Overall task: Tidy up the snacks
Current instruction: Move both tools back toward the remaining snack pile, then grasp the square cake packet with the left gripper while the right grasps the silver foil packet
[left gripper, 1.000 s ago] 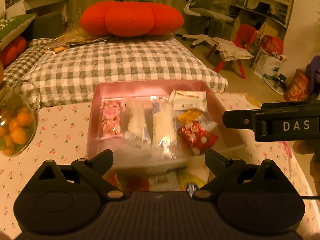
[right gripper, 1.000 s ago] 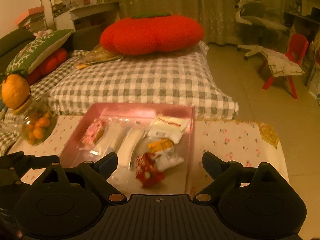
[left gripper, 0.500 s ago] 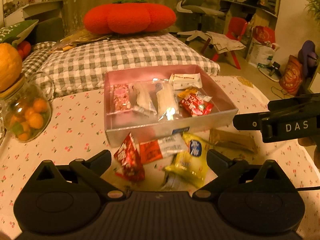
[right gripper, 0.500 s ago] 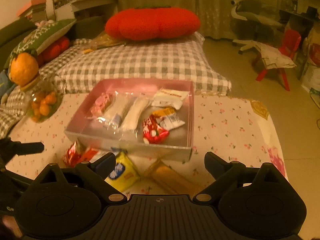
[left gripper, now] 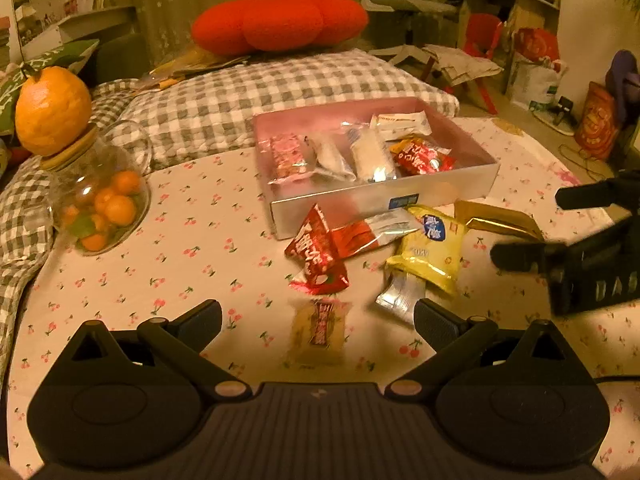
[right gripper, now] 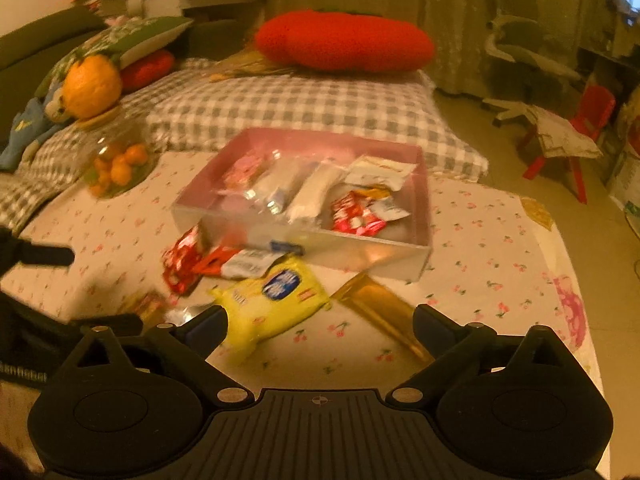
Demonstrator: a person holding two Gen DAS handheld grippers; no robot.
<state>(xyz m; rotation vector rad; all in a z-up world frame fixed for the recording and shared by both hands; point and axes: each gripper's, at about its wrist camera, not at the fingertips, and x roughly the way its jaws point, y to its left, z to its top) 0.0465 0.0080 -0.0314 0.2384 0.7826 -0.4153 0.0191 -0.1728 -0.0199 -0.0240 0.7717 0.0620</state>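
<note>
The left hand-held gripper (left gripper: 318, 316) hangs spread and empty over a pale snack packet (left gripper: 318, 330) on the surface (left gripper: 180, 264). The right hand-held gripper (right gripper: 320, 322), its jaws just opening wider, hovers spread over a yellow packet (right gripper: 272, 300) and gold packet (right gripper: 380, 308). Beyond sits the part-filled box (left gripper: 384, 200).

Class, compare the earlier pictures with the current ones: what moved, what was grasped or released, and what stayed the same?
Both claws pulled back from the shallow pink-lined snack box, bringing the loose packets in front of it into view. The right claw has just been opening, with nothing pressed between its fingers, above the yellow packet. The left claw stays open and empty. Nothing was grasped or released. The box's contents and the glass jar of small oranges kept their places.
</note>
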